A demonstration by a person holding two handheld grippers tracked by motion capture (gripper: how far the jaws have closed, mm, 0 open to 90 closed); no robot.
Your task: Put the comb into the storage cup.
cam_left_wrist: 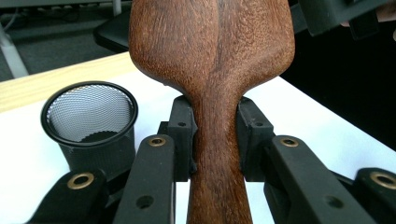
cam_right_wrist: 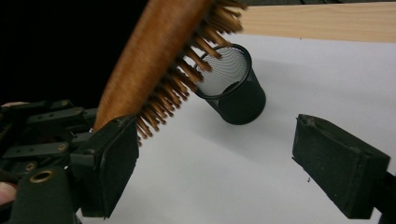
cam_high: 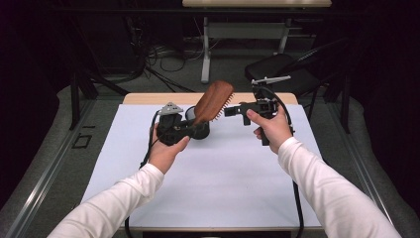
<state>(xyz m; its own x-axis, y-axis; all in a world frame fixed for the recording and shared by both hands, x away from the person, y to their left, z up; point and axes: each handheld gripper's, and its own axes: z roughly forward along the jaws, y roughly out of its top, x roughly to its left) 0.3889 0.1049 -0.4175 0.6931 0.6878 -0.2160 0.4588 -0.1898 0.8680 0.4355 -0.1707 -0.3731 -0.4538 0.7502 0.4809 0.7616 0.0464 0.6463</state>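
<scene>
**Brush held over table**

Left gripper point(cam_left_wrist: 215, 140): clamped on brush point(cam_left_wrist: 212, 60) handle, head raised, tilted. Right gripper point(cam_right_wrist: 233, 172): jaws apart, gripping nothing, just beside bristles. Mesh cup point(cam_right_wrist: 231, 88): upright on white mat point(cam_high: 223, 178), behind brush.

Hairbrush point(cam_left_wrist: 212, 60): reddish-brown wood, smooth satin back with visible grain, wooden pins. Cup point(cam_left_wrist: 88, 116): black metal mesh, matt. Bench point(cam_high: 218, 168): matt white sheet over pale wood edge. Hand-held gripper pads point(cam_right_wrist: 341, 163): matt black, rubbery.

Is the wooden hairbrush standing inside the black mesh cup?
No: the left claw grips the hairbrush by its neck, while the mesh cup stands empty beside it on the table.
</scene>
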